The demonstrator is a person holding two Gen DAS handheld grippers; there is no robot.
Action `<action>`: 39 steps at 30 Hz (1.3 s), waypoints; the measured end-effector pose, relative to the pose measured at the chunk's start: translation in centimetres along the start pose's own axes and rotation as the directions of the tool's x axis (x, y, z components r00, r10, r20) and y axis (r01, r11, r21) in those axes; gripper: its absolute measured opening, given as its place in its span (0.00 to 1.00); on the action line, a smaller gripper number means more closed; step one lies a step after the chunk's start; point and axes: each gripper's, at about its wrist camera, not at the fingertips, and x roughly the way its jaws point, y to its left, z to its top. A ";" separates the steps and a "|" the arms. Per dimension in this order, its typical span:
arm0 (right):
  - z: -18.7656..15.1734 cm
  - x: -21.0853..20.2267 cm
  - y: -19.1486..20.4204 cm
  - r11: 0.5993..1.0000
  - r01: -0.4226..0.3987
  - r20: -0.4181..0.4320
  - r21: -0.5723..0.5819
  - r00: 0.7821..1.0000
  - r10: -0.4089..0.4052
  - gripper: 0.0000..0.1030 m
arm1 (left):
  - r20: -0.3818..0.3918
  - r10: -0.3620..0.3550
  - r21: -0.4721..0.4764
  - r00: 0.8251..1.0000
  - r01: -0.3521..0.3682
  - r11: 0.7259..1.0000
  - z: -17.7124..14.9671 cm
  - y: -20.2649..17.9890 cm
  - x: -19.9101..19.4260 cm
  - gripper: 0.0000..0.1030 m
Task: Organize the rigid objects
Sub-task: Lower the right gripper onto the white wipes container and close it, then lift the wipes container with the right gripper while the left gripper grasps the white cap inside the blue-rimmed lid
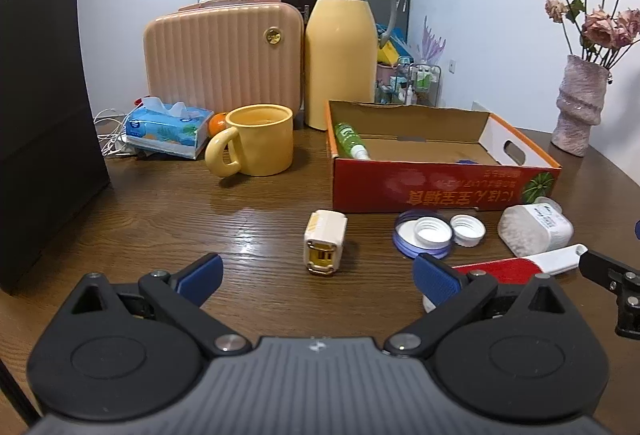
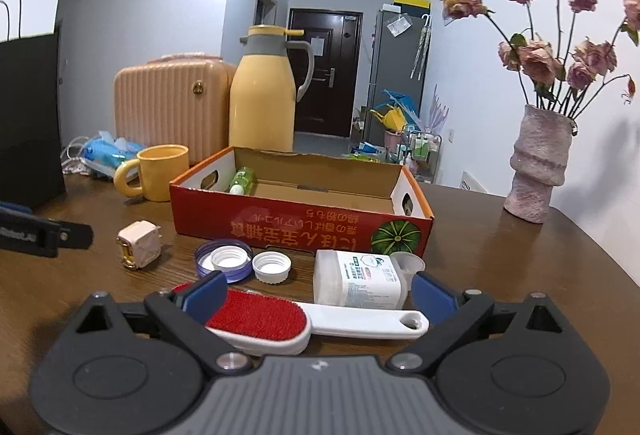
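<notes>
A red cardboard box [image 1: 440, 191] [image 2: 304, 223] stands open on the wooden table with a green bottle [image 1: 350, 139] [image 2: 243, 180] inside. In front of it lie a white and yellow plug adapter [image 1: 324, 249] [image 2: 140, 244], a blue lid [image 1: 404, 239] [image 2: 208, 259] with a white cap [image 1: 432, 231] [image 2: 229, 258] in it, a second white cap [image 1: 467, 231] [image 2: 272, 267], a white plastic container [image 1: 534, 229] [image 2: 358, 285] and a red-faced lint brush [image 1: 516, 267] [image 2: 304, 319]. My left gripper [image 1: 318, 275] is open just before the adapter. My right gripper [image 2: 316, 293] is open over the brush.
A yellow mug [image 1: 256, 139] [image 2: 156, 171], a tissue pack [image 1: 168, 127], an orange [image 1: 218, 123], a yellow thermos [image 1: 342, 47] [image 2: 266, 91] and a pink case [image 1: 224, 59] stand behind. A black bag [image 1: 44, 115] is at left, a vase of dried roses [image 1: 578, 103] [image 2: 536, 167] at right.
</notes>
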 end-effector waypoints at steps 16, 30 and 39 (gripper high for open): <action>1.3 11.2 -3.3 0.998 0.062 -0.171 0.022 0.984 -0.057 0.93 | -0.042 0.037 -0.015 0.998 -0.038 0.999 0.4 1.4 2.3 1.00; -0.2 14.6 -5.1 0.993 0.002 -0.194 0.118 0.981 0.021 0.79 | -0.078 0.059 -0.008 0.995 -0.060 0.998 0.5 -0.1 4.8 1.00; 0.1 13.4 -5.9 0.988 0.003 -0.139 0.156 0.990 0.019 0.79 | -0.074 0.040 0.030 0.996 -0.038 0.999 1.3 -3.2 5.5 1.00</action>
